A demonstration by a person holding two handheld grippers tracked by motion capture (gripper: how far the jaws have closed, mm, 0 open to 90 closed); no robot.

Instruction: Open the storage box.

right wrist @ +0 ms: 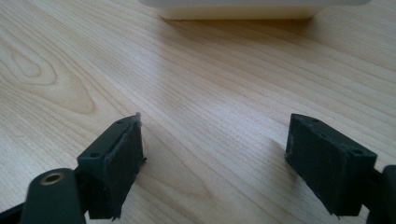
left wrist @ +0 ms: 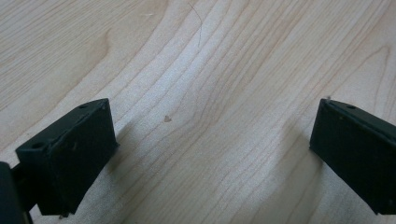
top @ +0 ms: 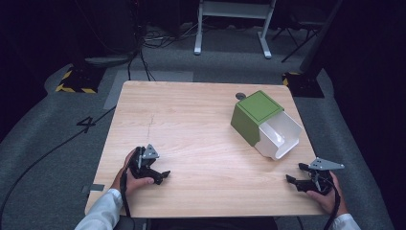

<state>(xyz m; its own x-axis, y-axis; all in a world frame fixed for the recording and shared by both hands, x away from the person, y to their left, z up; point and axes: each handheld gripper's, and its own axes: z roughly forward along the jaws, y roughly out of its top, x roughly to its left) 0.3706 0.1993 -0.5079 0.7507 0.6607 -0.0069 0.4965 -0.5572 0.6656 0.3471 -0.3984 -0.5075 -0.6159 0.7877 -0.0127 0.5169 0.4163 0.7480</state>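
On the far right of the pale wooden table (top: pixel 191 120), green-and-white plastic box (top: pixel 265 123) tipped sideways (white mouth nearward), just beyond right gripper (top: pixel 300 181), jaws spread wide, empty; left gripper (top: pixel 160 177) likewise, well apart.

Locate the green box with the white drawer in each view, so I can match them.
High view: green box right of centre, its white drawer pulled out toward the right gripper.
Left gripper view: not in it.
Right gripper view: drawer at the top edge.
Shared landmark: wooden table.
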